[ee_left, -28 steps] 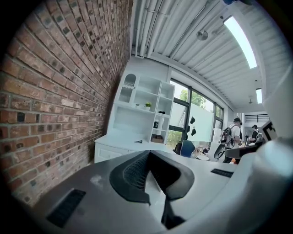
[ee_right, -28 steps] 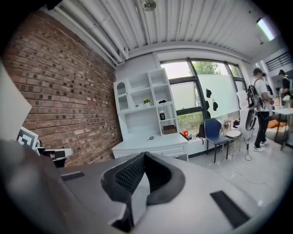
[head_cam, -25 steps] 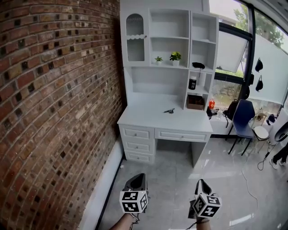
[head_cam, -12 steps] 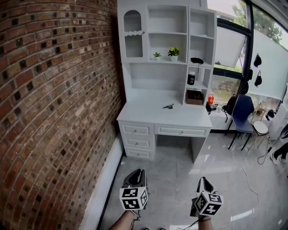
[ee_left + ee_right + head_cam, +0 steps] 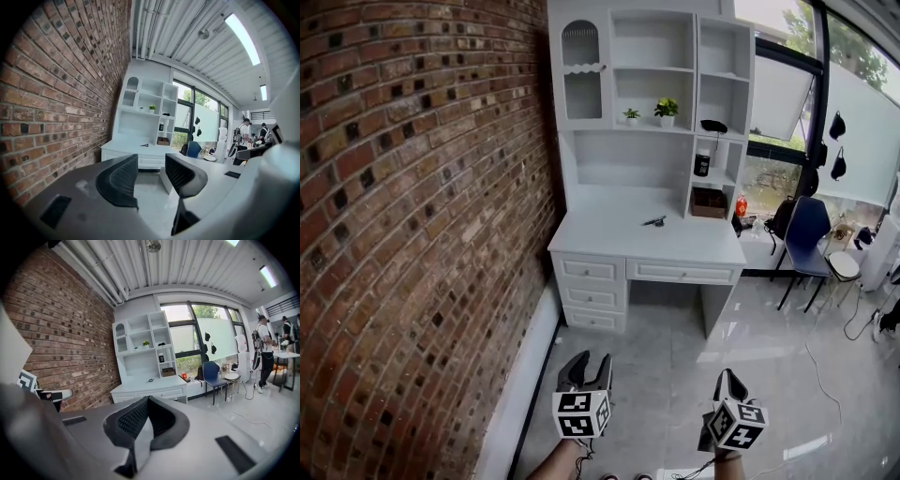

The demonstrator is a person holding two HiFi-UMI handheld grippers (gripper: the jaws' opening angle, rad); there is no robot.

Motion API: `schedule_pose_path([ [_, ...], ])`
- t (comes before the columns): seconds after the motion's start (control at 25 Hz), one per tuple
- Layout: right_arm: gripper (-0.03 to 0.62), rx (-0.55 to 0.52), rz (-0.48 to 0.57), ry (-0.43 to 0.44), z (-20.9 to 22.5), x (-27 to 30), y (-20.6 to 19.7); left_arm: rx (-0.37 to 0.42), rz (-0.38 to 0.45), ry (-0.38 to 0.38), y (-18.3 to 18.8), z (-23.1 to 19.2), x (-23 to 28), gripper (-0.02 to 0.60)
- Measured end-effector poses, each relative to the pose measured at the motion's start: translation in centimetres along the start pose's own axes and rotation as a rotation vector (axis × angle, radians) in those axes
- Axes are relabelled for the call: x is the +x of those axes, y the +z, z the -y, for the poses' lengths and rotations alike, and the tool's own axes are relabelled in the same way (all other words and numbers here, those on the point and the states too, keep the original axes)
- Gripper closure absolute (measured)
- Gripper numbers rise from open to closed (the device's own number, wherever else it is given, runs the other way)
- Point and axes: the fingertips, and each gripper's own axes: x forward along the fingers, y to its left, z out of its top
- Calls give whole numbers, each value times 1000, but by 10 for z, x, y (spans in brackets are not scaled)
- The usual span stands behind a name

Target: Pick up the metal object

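Observation:
The metal object (image 5: 654, 221) is a small dark piece lying on the top of the white desk (image 5: 609, 246), far ahead across the floor. It also shows tiny in the left gripper view, metal object (image 5: 145, 145), and in the right gripper view, metal object (image 5: 149, 380). My left gripper (image 5: 590, 363) hangs low over the grey floor. Its jaws have just been opening and stand apart with nothing between them, left gripper (image 5: 151, 165). My right gripper (image 5: 728, 379) is beside it, shut and empty, right gripper (image 5: 146, 402).
A brick wall (image 5: 412, 206) runs along the left. The desk carries a white hutch (image 5: 652, 103) with two small plants (image 5: 666, 110), a black can (image 5: 702, 165) and a brown box (image 5: 709, 203). A blue chair (image 5: 806, 246) stands at the right by the windows. People (image 5: 262, 350) stand far right.
The left gripper's jaws, together in both earlier frames, now stand apart. Both grippers stay at the bottom of the head view.

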Motion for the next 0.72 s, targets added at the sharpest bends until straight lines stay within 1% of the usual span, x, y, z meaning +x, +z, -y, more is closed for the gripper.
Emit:
schedule_pose_path([
  [0.2, 592, 12, -3, -7, -13, 1, -8, 8, -18, 3, -6, -18, -4, 414],
  [0.36, 592, 9, -30, -15, -14, 3, -22, -8, -29, 16, -12, -31, -3, 414],
  [0.44, 592, 27, -35, -16, -16, 5, -23, -15, -35, 19, -15, -34, 0, 414],
  [0.72, 592, 25, -44, -35, -7, 34, -23, -18, -62, 17, -21, -43, 30, 414],
])
